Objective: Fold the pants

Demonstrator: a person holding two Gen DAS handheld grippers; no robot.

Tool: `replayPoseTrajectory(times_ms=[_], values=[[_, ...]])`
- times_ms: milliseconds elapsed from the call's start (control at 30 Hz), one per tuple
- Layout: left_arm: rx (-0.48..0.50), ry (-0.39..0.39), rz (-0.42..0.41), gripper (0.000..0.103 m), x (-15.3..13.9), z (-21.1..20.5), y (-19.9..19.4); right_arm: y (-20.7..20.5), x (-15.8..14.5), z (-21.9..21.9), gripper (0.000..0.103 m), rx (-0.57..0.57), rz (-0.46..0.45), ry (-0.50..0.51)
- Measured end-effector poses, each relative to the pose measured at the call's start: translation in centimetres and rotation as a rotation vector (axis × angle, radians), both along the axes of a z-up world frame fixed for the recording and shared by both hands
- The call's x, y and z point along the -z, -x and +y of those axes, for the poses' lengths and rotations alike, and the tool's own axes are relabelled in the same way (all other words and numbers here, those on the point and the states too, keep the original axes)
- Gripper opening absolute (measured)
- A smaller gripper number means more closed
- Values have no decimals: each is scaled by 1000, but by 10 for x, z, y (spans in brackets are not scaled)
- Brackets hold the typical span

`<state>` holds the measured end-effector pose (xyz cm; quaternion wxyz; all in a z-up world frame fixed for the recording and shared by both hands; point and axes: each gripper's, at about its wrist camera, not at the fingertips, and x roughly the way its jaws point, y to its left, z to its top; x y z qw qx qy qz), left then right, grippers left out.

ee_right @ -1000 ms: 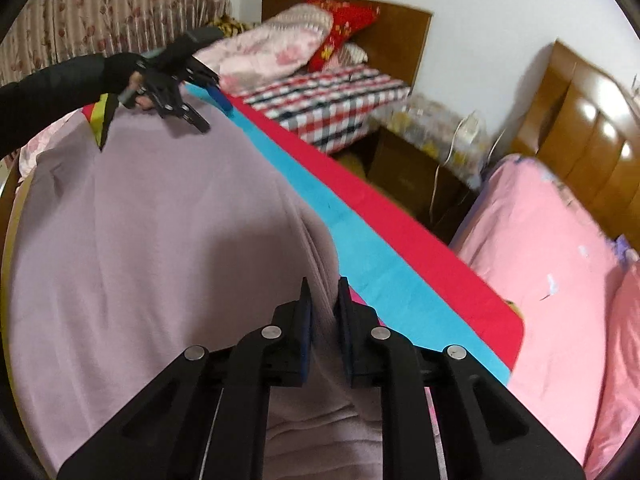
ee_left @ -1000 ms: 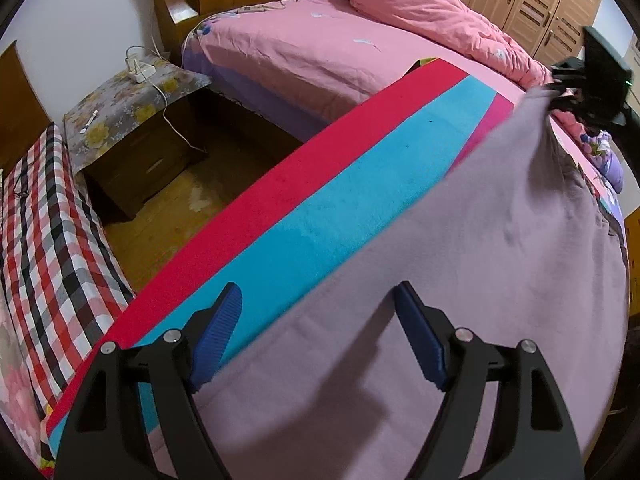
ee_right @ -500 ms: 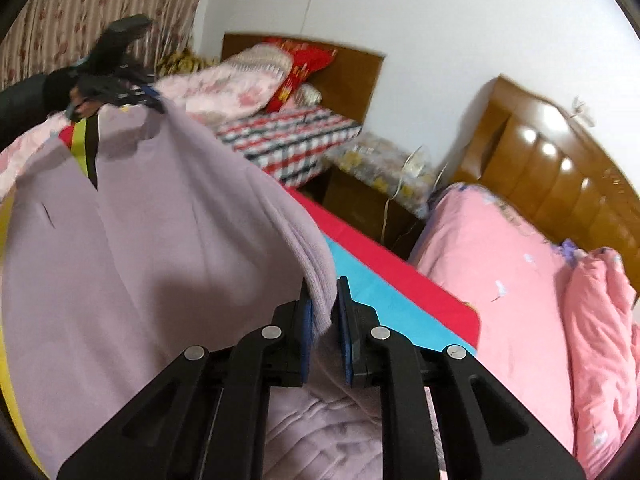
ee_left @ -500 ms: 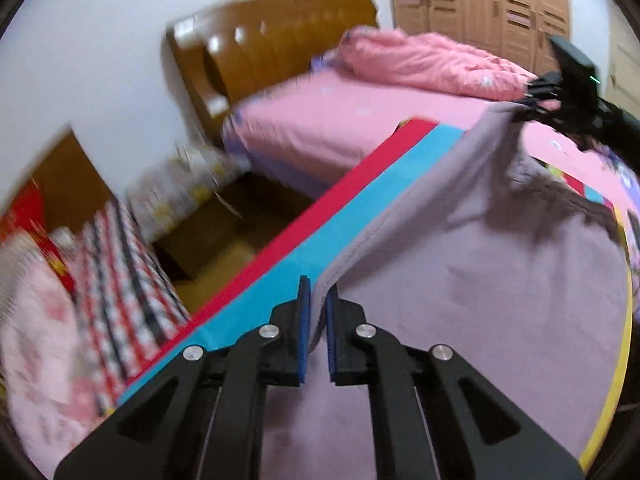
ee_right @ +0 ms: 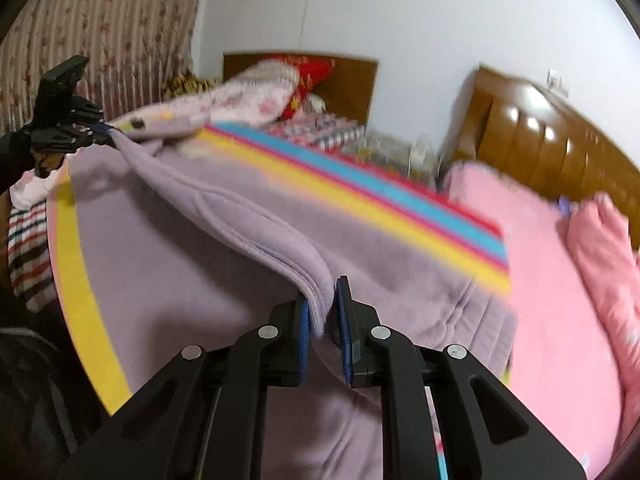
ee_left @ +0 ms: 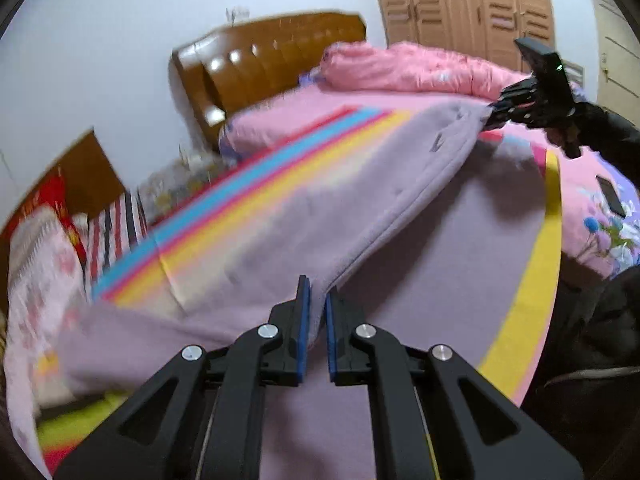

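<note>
Now, grip: the left gripper (ee_left: 316, 312) is clenched on one end of the lilac pants' (ee_left: 304, 216) lifted edge, and the right gripper (ee_right: 322, 308) is clenched on the other end, where several layers bunch between its pads.
Pants: they lie on a striped mat (ee_left: 532, 292) on the bed, one long edge raised between the two grippers and the rest spread flat.
Step in hand: probably carrying that edge across to lay one half over the other.
Doing it well: keep both ends level and the edge taut, carry them across together, and lower onto the matching far edge before letting go; a sagging middle would likely wrinkle.
Left view only: a wardrobe (ee_left: 460, 4) behind the pink quilt (ee_left: 404, 68), and the right gripper far off.
Right view only: a curtain (ee_right: 104, 28), a second bed with a red pillow (ee_right: 312, 72), and the thick, stitched end, perhaps the waistband, though blur leaves that unsure.
</note>
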<state>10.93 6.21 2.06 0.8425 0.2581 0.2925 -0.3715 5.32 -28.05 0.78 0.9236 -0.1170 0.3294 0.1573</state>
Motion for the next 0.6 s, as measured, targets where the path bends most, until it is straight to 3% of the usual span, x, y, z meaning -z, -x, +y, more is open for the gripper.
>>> replayPoseTrajectory(times_ms=[100, 233, 300, 333, 367, 400, 433, 500, 600], values=[[-58, -7, 37, 7, 32, -5, 5, 11, 25, 6, 15, 33, 46, 5], [-136, 46, 74, 9, 38, -5, 3, 16, 33, 10, 17, 62, 69, -12], [-171, 77, 79, 15, 37, 2, 5, 19, 33, 12, 31, 83, 89, -13], [-206, 95, 77, 16, 37, 3, 8, 24, 31, 10, 45, 99, 88, -23], [-232, 104, 79, 25, 36, 5, 8, 34, 30, 7, 60, 110, 86, -54], [-263, 115, 81, 38, 36, 7, 10, 41, 27, 3, 64, 125, 84, -96], [-284, 135, 75, 46, 35, 8, 17, 53, 21, -5, 66, 156, 73, -165], [-299, 202, 77, 85, 34, 15, 28, 75, 14, -23, 66, 219, 59, -300], [-315, 298, 126, 87, 34, 22, 37, 90, 19, -48, 65, 339, 97, -530]])
